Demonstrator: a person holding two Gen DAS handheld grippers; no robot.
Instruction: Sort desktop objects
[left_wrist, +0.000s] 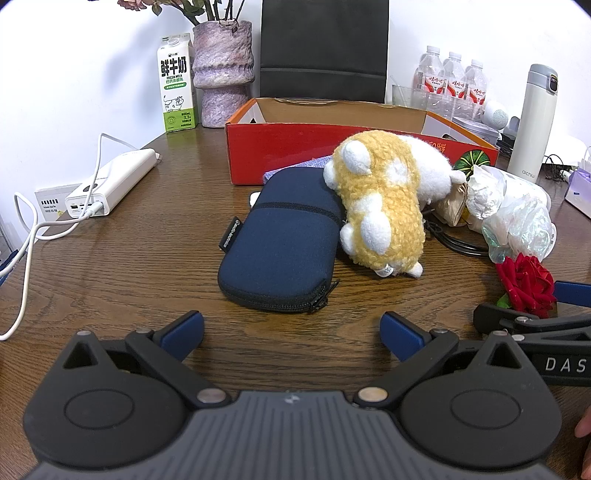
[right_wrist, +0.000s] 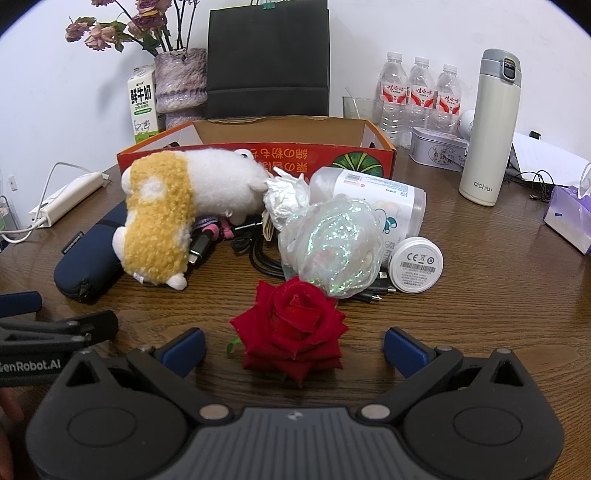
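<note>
A navy zip pouch (left_wrist: 280, 243) lies on the wooden table just ahead of my open, empty left gripper (left_wrist: 291, 334). A yellow-and-white plush toy (left_wrist: 384, 206) leans on its right side. A red rose (right_wrist: 295, 328) lies on the table between the open fingers of my right gripper (right_wrist: 295, 349), not gripped; it also shows in the left wrist view (left_wrist: 526, 282). Behind the rose sit a shiny crumpled plastic bag (right_wrist: 332, 243), a white round puck (right_wrist: 417, 264), black cables (right_wrist: 258, 254) and a wipes canister (right_wrist: 380, 195). An open red cardboard box (right_wrist: 258, 155) stands behind the pile.
A milk carton (left_wrist: 175, 83), a purple vase (left_wrist: 221, 70), a black bag (right_wrist: 267, 59), water bottles (right_wrist: 421, 92), a tin (right_wrist: 437, 147), a white thermos (right_wrist: 491, 129) and a tissue box (right_wrist: 569, 218) ring the back. A white power bank (left_wrist: 110, 184) with cable lies left.
</note>
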